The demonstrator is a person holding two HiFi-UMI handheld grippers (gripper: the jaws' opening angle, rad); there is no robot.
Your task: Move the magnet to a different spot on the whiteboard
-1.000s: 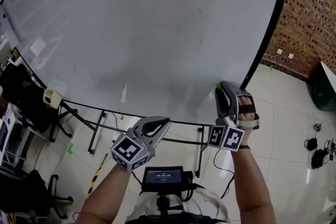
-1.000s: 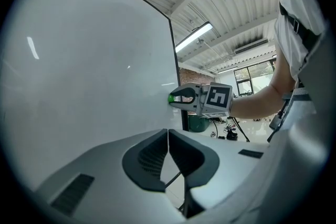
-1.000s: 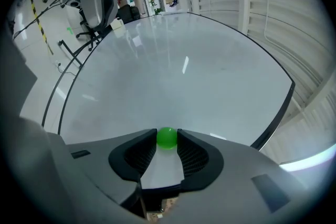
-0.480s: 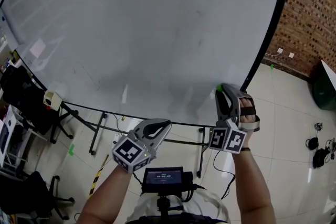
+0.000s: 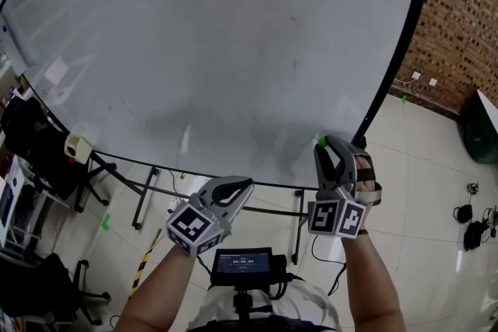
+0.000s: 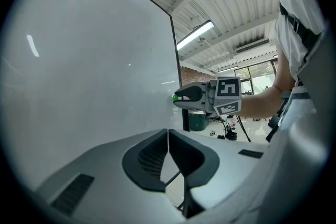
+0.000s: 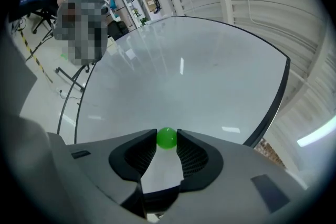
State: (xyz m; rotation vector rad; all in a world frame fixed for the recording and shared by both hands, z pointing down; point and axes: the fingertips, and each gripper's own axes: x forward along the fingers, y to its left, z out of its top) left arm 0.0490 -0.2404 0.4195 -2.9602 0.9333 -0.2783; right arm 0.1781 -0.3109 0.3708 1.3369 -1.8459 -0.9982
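Note:
A small green ball magnet is pinched between the fingertips of my right gripper, right against the whiteboard. In the head view the magnet sits near the lower right corner of the whiteboard, at the tip of my right gripper. My left gripper hangs below the board's lower edge, shut and holding nothing. The left gripper view shows its own tips touching, with the magnet off to the right.
The board's black frame runs down the right side, and its stand legs reach the tiled floor. A brick wall is at right, cables lie on the floor, office chairs stand at left. A small screen is mounted at my chest.
My right gripper has slid a little down the board toward its lower edge, with the green magnet still at its tips. The left gripper has barely moved.

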